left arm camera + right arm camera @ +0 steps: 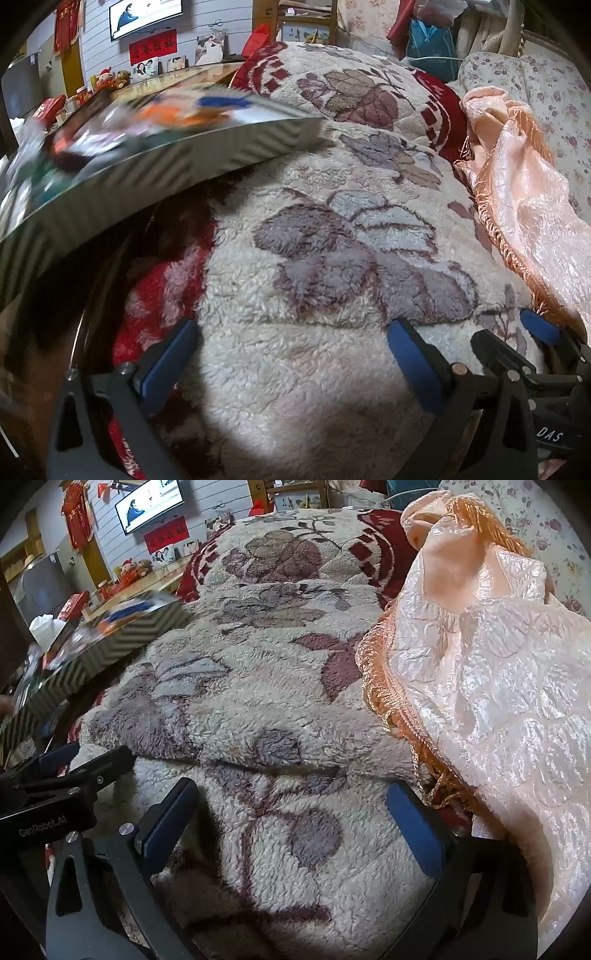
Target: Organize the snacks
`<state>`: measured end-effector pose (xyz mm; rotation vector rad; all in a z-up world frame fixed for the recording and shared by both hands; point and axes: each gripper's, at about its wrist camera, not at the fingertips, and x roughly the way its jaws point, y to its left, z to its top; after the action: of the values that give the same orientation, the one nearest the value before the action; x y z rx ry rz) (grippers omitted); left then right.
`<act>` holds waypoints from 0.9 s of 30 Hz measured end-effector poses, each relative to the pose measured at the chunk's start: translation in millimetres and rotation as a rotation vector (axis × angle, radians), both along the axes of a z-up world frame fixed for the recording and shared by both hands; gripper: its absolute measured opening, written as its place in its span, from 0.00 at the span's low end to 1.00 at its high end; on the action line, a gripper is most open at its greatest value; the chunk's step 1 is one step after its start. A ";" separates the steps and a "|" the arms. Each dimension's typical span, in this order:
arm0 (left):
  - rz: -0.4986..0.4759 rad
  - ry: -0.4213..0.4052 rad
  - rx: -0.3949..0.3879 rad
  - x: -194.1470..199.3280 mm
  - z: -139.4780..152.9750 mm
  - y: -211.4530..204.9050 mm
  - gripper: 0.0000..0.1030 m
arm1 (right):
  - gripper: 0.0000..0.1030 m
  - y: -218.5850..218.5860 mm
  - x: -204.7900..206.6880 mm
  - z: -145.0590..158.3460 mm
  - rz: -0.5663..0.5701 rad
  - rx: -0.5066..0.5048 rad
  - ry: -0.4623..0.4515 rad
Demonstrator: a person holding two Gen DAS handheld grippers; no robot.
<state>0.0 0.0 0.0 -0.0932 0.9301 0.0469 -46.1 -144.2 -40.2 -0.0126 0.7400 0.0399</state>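
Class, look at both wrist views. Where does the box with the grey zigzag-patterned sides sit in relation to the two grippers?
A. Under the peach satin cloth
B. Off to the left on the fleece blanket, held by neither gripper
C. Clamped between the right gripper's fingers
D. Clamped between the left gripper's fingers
B: the box with the grey zigzag-patterned sides lies left on the fleece blanket, while the left gripper and right gripper stand open and empty.

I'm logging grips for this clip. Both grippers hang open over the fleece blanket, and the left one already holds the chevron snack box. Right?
Not quite: the left gripper holds nothing. In the left wrist view the box lies apart, up and left. Both do hang open over the blanket; right gripper.
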 end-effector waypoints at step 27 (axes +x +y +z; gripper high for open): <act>0.000 0.001 -0.002 -4.1 -0.1 4.1 1.00 | 1.00 0.9 1.3 -1.2 -0.001 0.000 0.000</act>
<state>-4.1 4.1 -0.1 -0.0953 0.9309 0.0457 -44.7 -143.4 -41.4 -0.0128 0.7402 0.0393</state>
